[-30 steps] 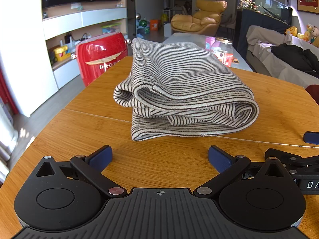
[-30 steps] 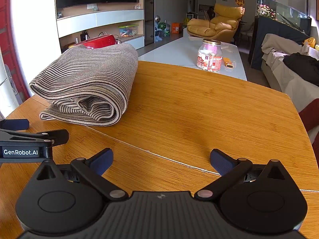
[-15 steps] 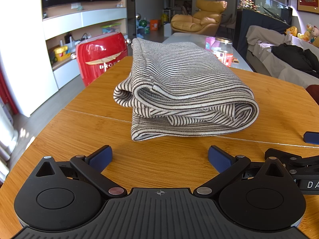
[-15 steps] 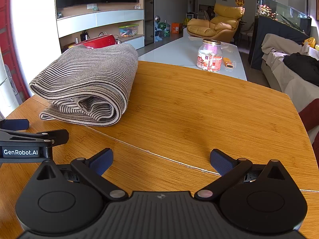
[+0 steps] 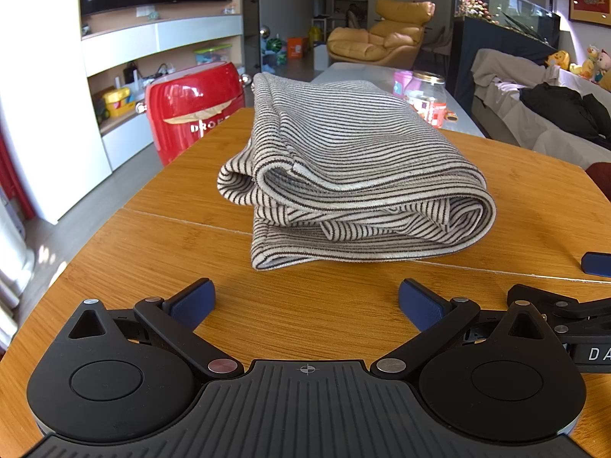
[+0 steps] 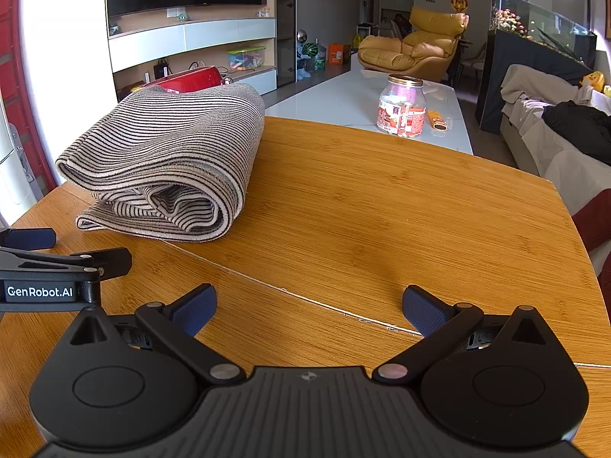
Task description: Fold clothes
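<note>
The striped garment point(image 5: 355, 175) lies folded in a thick bundle on the wooden table point(image 5: 534, 206), at about 12 o'clock from the left claw point(image 5: 305, 301) and at about 10 o'clock from the right claw point(image 6: 309, 305). Both claws are released, blue pads spread wide and holding nothing, low over the table's near part and apart from the cloth. In the right wrist view the left claw's side shows at 9 o'clock, just beside the bundle's near edge.

Beyond the table, on a pale low table point(image 6: 343, 99), stands a clear jar point(image 6: 401, 108) with a red label, its lid on; its contents cannot be told. A clear storage box point(image 6: 246, 59) on the shelf holds small coloured items.
</note>
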